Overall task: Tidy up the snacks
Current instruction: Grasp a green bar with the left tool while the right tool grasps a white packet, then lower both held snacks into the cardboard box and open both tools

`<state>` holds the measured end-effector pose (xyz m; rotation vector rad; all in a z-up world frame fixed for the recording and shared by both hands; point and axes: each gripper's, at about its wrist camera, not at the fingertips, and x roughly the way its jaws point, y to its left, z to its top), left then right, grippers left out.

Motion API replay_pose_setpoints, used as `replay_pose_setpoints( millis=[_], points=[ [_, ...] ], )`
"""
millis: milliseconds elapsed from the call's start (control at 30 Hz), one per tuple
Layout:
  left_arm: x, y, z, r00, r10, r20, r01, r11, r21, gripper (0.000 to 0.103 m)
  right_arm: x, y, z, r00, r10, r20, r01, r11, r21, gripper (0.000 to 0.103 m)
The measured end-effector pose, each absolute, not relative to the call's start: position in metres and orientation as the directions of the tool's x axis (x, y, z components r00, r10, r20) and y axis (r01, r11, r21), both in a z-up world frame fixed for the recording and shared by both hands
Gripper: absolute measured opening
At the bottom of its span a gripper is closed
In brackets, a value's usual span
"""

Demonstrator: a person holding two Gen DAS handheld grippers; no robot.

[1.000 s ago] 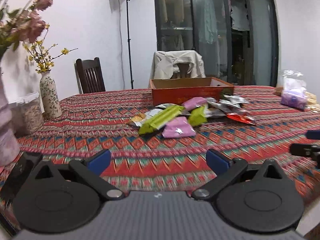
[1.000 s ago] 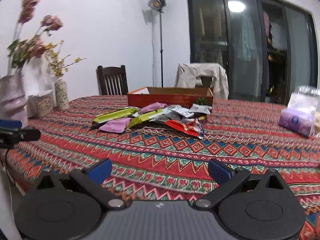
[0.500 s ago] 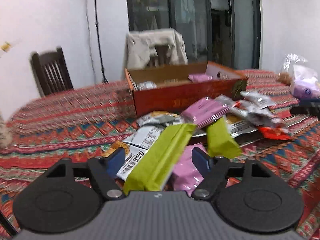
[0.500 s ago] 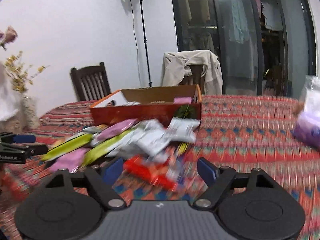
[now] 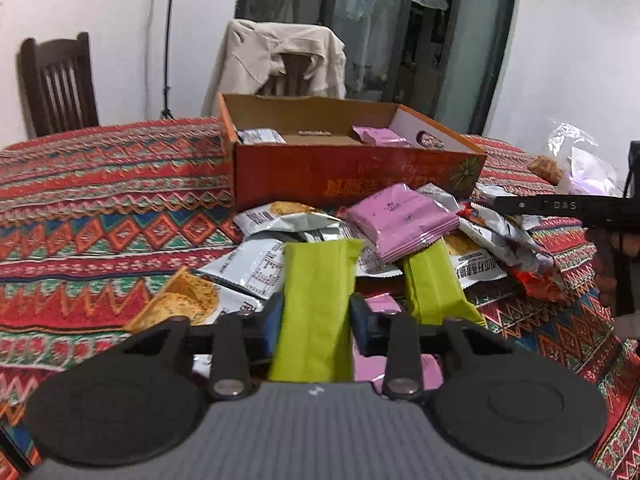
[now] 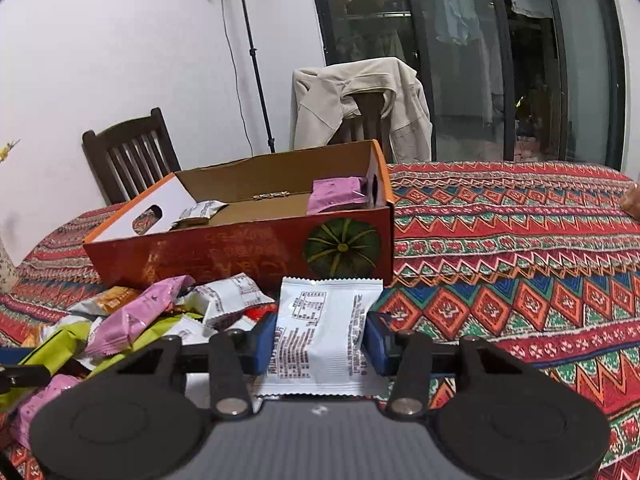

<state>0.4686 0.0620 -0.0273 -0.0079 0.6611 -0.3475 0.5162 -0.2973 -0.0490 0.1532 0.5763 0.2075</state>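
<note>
Since 1 second ago both grippers have reached the pile. The left gripper point(image 5: 316, 318) clamps a green packet point(image 5: 316, 300); the right gripper point(image 6: 320, 342) is closing on a white packet point(image 6: 320, 336). The box point(image 6: 240, 252) waits at 12 o'clock, so loading comes next.

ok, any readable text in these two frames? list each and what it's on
"DAS": on the right gripper, seen from the left wrist view.
Gold characters on the orange box: upside down, blurred, unreadable.
Print on the white packet between the right gripper's closing jaws: too small to read.
Print on the grey packets in the pile: too small to read.
</note>
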Motion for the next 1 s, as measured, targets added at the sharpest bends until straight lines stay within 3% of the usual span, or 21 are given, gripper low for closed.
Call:
replay_pose_setpoints(
  millis=[300, 633, 833, 1000],
  points=[
    [0.375, 0.074, 0.017, 0.817, -0.241, -0.525, 0.178, 0.970, -0.168, 0.034, 0.425, -0.305, -0.019, 0.850, 0.263, -0.456, -0.198, 0.963, 0.185, 0.045],
    [0.295, 0.069, 0.044, 0.843, -0.203, -0.498, 0.106, 0.971, -0.215, 0.034, 0.310, -0.297, -0.017, 0.825, 0.325, -0.463, -0.289, 0.946, 0.148, 0.045],
    [0.291, 0.057, 0.065, 0.859, -0.215, -0.466, 0.127, 0.969, -0.212, 0.034, 0.284, -0.305, -0.006, 0.835, 0.342, -0.431, -0.308, 0.940, 0.149, 0.045],
    [0.337, 0.042, 0.091, 0.870, -0.204, -0.448, 0.140, 0.975, -0.173, 0.034, 0.302, -0.313, 0.015, 0.846, 0.365, -0.390, -0.330, 0.931, 0.156, 0.045]
  ],
)
